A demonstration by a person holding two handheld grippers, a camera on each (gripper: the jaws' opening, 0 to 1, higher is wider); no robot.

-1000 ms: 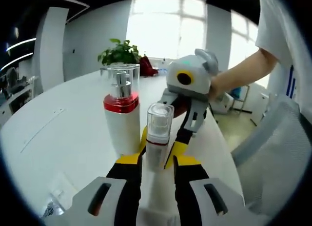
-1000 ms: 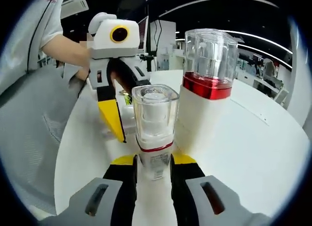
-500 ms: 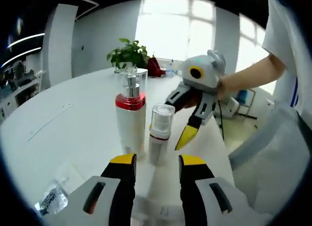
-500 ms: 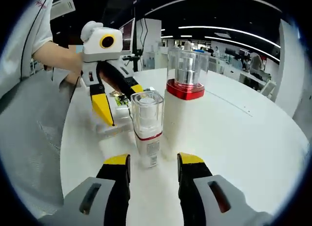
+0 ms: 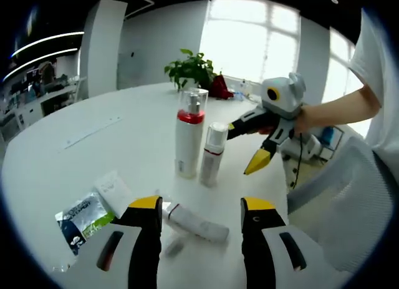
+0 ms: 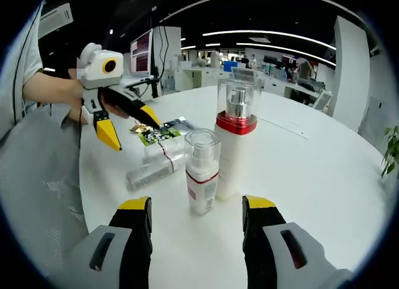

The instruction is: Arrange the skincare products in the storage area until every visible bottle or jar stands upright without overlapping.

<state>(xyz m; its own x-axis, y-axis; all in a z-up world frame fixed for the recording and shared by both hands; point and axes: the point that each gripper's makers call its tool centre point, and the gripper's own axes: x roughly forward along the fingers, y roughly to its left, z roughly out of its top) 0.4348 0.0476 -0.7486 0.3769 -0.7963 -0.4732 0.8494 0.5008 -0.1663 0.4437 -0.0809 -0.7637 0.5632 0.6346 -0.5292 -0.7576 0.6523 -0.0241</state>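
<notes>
Two bottles stand upright side by side on the white table (image 5: pixel 93 145). The tall white bottle (image 5: pixel 189 136) (image 6: pixel 235 136) has a red band and a clear cap. Close beside it stands the small clear-capped bottle (image 5: pixel 213 155) (image 6: pixel 202 170). A white tube (image 5: pixel 193 221) (image 6: pixel 153 171) lies flat, just ahead of my left gripper (image 5: pixel 202 205), which is open and holds nothing. My right gripper (image 6: pixel 196 205) is open too, a short way back from the small bottle. Each gripper appears in the other's view, hand-held and open: right gripper (image 5: pixel 246 145), left gripper (image 6: pixel 129 125).
A green sachet (image 5: pixel 84 214) (image 6: pixel 163 133) and a white packet (image 5: pixel 112 189) lie near the tube. A potted plant (image 5: pixel 193 67) and a red object (image 5: pixel 219 88) stand at the table's far side. A grey mesh chair (image 5: pixel 349 195) (image 6: pixel 43 170) borders the table edge by the person.
Both grippers were shut on the small bottle a second ago; both opened and drew back from it. The bottle stays upright beside the tall one, and the lying tube has come into view.
</notes>
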